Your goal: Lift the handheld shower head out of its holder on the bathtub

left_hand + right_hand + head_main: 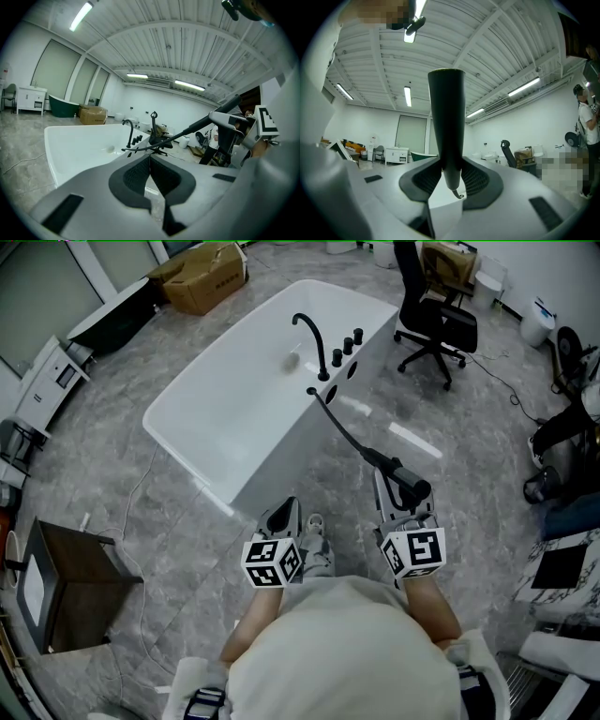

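Since the right claw [405,502] is clamped across the shower head [410,482], the head sits low and right of centre, well clear of its holder [312,391] on the tub [187,399], its hose [345,430] trailing back there, while the left claw [284,514], closed and empty, idles alongside.

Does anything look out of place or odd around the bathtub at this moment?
Yes. The handheld shower head is not on the bathtub. The right gripper clamps it away from the tub, and its black hose runs through the air from the tub's rim. Nothing looks spilled or broken.
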The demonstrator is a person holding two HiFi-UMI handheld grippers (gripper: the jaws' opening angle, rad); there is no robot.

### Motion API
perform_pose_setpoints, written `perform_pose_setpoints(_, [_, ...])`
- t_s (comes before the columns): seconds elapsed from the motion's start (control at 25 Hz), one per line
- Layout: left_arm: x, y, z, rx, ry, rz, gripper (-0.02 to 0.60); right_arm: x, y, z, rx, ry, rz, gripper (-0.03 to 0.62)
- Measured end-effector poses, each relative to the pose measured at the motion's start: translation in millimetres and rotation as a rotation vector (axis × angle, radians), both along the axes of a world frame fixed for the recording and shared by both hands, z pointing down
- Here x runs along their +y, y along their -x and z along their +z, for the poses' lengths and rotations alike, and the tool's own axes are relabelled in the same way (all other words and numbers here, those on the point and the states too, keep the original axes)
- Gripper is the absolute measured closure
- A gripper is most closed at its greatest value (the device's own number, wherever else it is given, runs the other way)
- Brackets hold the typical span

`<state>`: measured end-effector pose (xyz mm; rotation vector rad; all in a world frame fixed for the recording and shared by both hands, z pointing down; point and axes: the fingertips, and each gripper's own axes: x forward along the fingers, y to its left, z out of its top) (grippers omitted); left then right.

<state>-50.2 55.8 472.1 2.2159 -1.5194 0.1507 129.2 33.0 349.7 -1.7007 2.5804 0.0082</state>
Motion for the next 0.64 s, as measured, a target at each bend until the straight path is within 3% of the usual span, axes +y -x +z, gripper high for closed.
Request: perform_pose_setpoints(0.64, [-3.9, 5.5, 1.9, 0.006, 0.005, -0.015, 0.56, -5.0, 2.7, -5.4, -0.001, -0.009, 0.0, 0.451])
